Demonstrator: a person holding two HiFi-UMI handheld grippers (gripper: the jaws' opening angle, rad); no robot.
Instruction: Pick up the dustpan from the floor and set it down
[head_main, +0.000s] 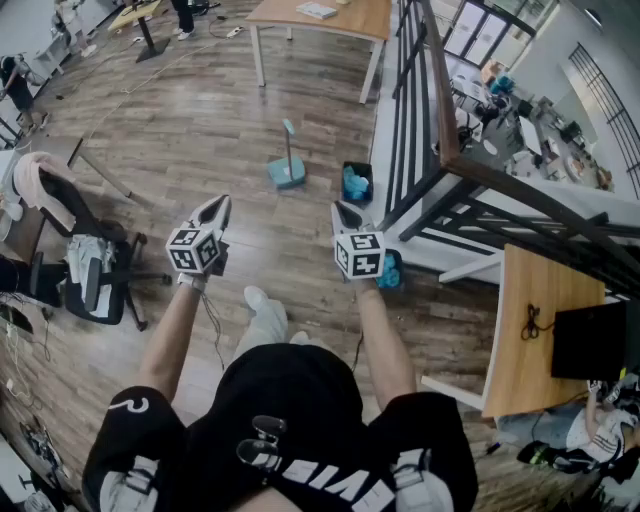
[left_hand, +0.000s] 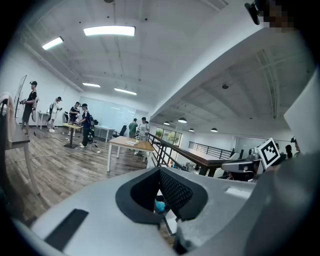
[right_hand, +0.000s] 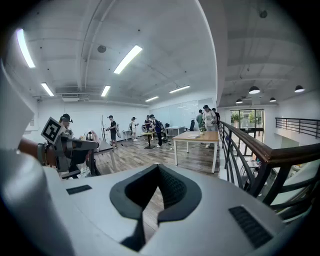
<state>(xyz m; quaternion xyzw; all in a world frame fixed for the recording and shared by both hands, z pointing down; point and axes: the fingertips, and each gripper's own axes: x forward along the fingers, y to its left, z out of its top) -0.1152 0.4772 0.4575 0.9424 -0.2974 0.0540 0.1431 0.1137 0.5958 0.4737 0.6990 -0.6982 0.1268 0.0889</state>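
The teal dustpan (head_main: 287, 171) stands on the wooden floor with its long handle upright, well ahead of both grippers. My left gripper (head_main: 217, 210) is held out at waist height, pointing toward it, jaws together and empty. Beside it at about the same height, my right gripper (head_main: 346, 213) is also shut with nothing in it. In the left gripper view the jaw tips of the left gripper (left_hand: 160, 170) meet, and a bit of blue shows through the gap below them. The right gripper view shows the right gripper (right_hand: 158, 166) closed tip to tip over bare floor.
A dark bin (head_main: 356, 183) with blue contents sits right of the dustpan, against a black stair railing (head_main: 432, 110). An office chair (head_main: 95, 272) stands at the left, a wooden table (head_main: 330, 18) at the back and a desk (head_main: 535, 300) at the right. People stand far off.
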